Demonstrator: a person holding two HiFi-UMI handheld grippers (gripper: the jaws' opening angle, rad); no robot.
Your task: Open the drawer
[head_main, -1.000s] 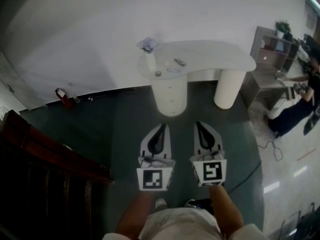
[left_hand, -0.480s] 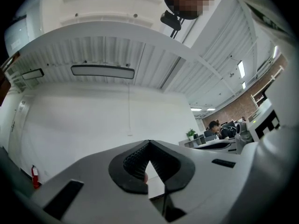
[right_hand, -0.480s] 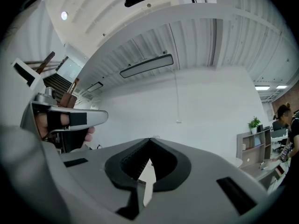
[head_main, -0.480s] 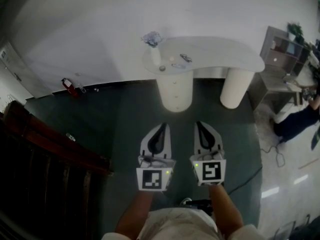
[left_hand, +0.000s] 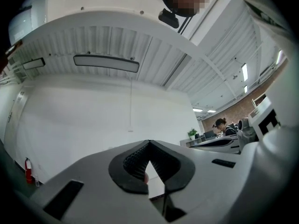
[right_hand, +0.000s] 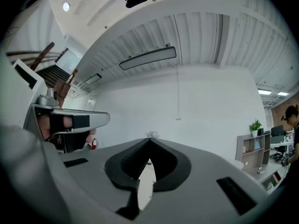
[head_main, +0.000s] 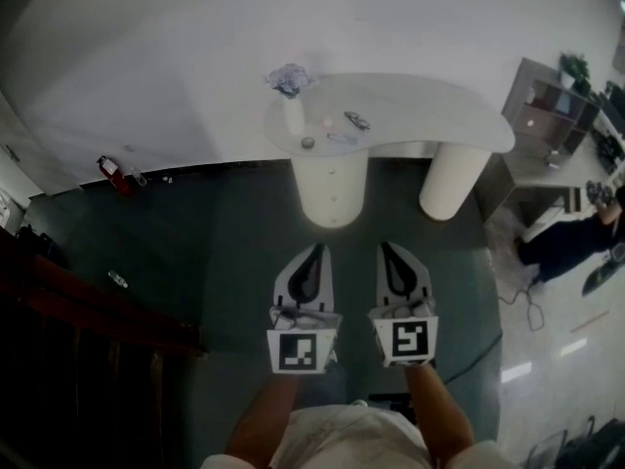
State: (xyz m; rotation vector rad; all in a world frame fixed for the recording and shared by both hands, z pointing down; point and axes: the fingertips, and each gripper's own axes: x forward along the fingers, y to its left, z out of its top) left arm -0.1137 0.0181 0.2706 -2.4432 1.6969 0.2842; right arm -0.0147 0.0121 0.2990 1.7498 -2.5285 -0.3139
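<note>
Lower centre: left gripper (head_main: 313,252) and right gripper (head_main: 389,250), jaws closed, empty, side by side | Upper centre: drawer pedestal (head_main: 332,189) under white table (head_main: 430,106) | likely lining up approach

Lane straight ahead of my left gripper (head_main: 314,248) and right gripper (head_main: 388,246): open green floor (head_main: 244,252) up to the white table (head_main: 430,106), nothing lying in it. The drawer pedestal (head_main: 332,189) faces me unobstructed. The second pedestal (head_main: 451,179) stands to its right, with a gap between the two. The tabletop overhangs both, so there is no way in from above. On top, at the left end: a vase (head_main: 293,115) with small items (head_main: 352,120) near it.

Left side is tight: dark wood railing (head_main: 98,311), a small bottle (head_main: 117,279) on the floor near it, a fire extinguisher (head_main: 107,171) by the wall.

Right side: a cable (head_main: 528,306) on the floor, a person (head_main: 562,237), a shelf unit (head_main: 547,106).
</note>
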